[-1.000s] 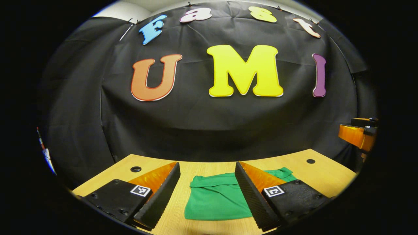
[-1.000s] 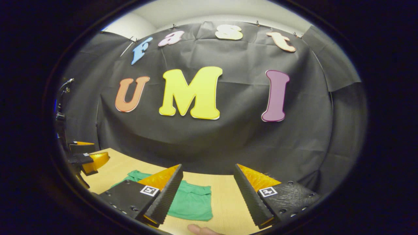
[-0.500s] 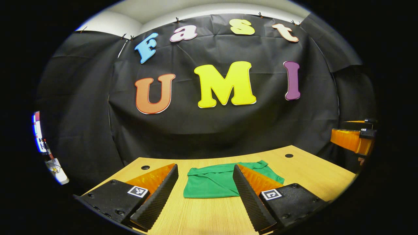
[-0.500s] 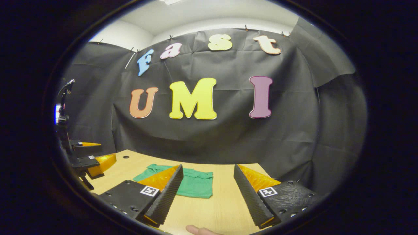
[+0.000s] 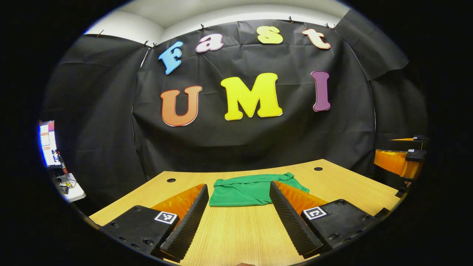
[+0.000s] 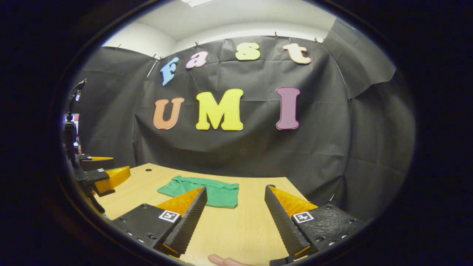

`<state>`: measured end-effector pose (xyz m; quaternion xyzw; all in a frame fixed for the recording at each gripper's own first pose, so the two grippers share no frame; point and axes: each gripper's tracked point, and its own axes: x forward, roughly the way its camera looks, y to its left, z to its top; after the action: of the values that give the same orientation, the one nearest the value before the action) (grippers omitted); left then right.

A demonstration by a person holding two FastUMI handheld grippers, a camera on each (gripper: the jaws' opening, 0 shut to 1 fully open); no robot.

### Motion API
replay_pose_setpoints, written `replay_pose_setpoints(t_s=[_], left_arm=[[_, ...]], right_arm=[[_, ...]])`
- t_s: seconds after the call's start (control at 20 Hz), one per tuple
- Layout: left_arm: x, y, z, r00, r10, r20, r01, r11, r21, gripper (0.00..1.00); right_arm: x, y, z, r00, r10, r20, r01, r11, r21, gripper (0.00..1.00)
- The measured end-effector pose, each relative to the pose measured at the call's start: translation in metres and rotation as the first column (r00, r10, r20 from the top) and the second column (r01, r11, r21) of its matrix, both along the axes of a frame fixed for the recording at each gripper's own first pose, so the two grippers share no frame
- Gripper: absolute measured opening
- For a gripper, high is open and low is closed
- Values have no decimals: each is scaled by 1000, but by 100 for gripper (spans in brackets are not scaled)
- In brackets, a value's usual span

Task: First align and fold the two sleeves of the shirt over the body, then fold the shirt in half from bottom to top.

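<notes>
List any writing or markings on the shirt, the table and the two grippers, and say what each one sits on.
On the green shirt: no print or label visible.
On the table: no writing.
On the left gripper: a square black-and-white coded tag behind each finger, a pattern without words.
On the right gripper: the same kind of tags.
On the screen at the far left: too small and blurred to read.

wood-grain table [image 5: 343, 186] w/ cable holes [image 5: 171, 180], lit monitor [image 5: 46, 143] far left, small white stand [image 5: 72, 183] below it
</notes>
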<state>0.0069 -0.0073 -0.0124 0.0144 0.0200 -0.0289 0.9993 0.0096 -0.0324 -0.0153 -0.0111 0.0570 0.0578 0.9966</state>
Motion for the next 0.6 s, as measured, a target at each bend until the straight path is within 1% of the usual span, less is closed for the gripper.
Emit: replay_pose_setpoints(t_s=[0.1,0.15,0.25,0.4,0.5,0.6], left_arm=[[-1,4,-8,1000,2,-12,-2,1000,-3,100],[0,7,-13,1000,4,-21,-4,1000,-9,100],[1,12,-19,999,12,-46,-13,1000,-19,100],[-1,13,-17,999,13,-42,-14,1000,-25,100],[0,19,-14,999,23,-32,-23,999,-21,100],[1,21,-15,999,30,-31,-31,999,-35,100]], right_arm=[[-5,12,-4,999,35,5,-35,999,10,95],[-6,16,-6,999,44,8,-45,999,19,94],[-8,25,-7,998,59,22,-59,998,26,96],[-8,26,-11,998,47,39,-47,999,-13,95],[-13,26,-12,998,33,46,-32,999,-17,96],[-17,31,-12,998,52,46,-51,999,-14,95]])
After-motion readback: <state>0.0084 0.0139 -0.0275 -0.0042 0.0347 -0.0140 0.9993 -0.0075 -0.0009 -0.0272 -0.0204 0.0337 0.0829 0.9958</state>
